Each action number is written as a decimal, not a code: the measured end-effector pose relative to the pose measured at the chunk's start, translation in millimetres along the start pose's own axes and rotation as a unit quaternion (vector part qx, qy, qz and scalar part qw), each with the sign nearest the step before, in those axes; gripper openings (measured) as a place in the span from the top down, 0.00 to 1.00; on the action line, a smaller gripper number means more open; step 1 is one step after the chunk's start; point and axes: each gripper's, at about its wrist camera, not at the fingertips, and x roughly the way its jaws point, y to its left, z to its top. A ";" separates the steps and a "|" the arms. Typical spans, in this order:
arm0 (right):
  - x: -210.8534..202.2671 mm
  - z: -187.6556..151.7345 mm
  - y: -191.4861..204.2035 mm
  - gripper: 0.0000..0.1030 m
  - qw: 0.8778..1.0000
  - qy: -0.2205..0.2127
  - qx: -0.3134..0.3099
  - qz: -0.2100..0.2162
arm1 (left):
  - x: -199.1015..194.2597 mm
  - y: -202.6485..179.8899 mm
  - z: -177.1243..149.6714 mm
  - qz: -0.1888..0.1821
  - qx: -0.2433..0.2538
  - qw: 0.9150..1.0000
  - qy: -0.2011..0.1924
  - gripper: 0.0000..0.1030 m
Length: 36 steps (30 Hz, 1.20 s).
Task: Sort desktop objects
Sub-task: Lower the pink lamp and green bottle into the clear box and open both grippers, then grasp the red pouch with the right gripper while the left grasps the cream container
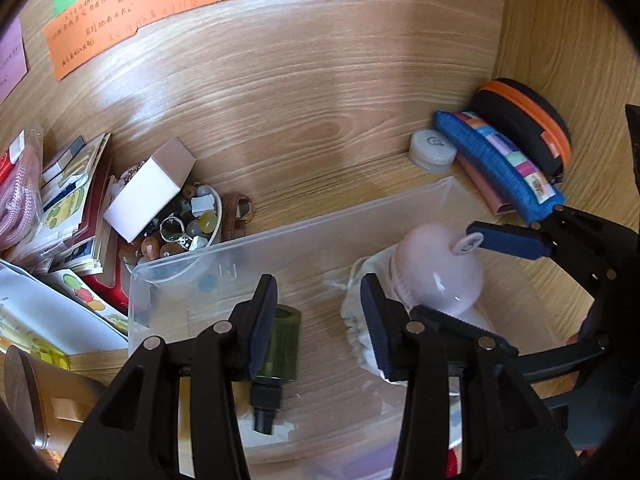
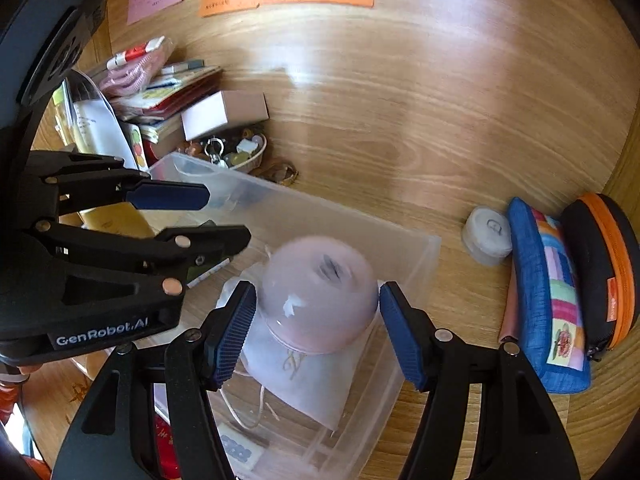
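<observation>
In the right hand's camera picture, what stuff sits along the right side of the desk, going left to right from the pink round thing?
Pink round thing between the right gripper fingers, over the clear bin → small white jar → blue patchwork pouch → black case with an orange zipper.

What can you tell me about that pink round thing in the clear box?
The pink dome looks like smooth, glossy plastic or silicone, rounded side up, with a dark smudge on top and a small ringed tab at one edge. It sits on a white cloth pouch inside the clear bin, between the right gripper's spread fingers.
</observation>
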 end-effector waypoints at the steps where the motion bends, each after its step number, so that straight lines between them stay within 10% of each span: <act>1: -2.4 0.1 0.5 0.39 1.000 -0.003 -0.001 0.000 | -3.8 -1.1 -0.2 0.002 0.001 1.000 -0.003 0.58; 36: -136.6 -62.7 54.4 0.22 0.995 -0.095 0.004 -0.029 | -122.0 28.6 -86.9 0.039 -0.067 0.994 -0.075 0.18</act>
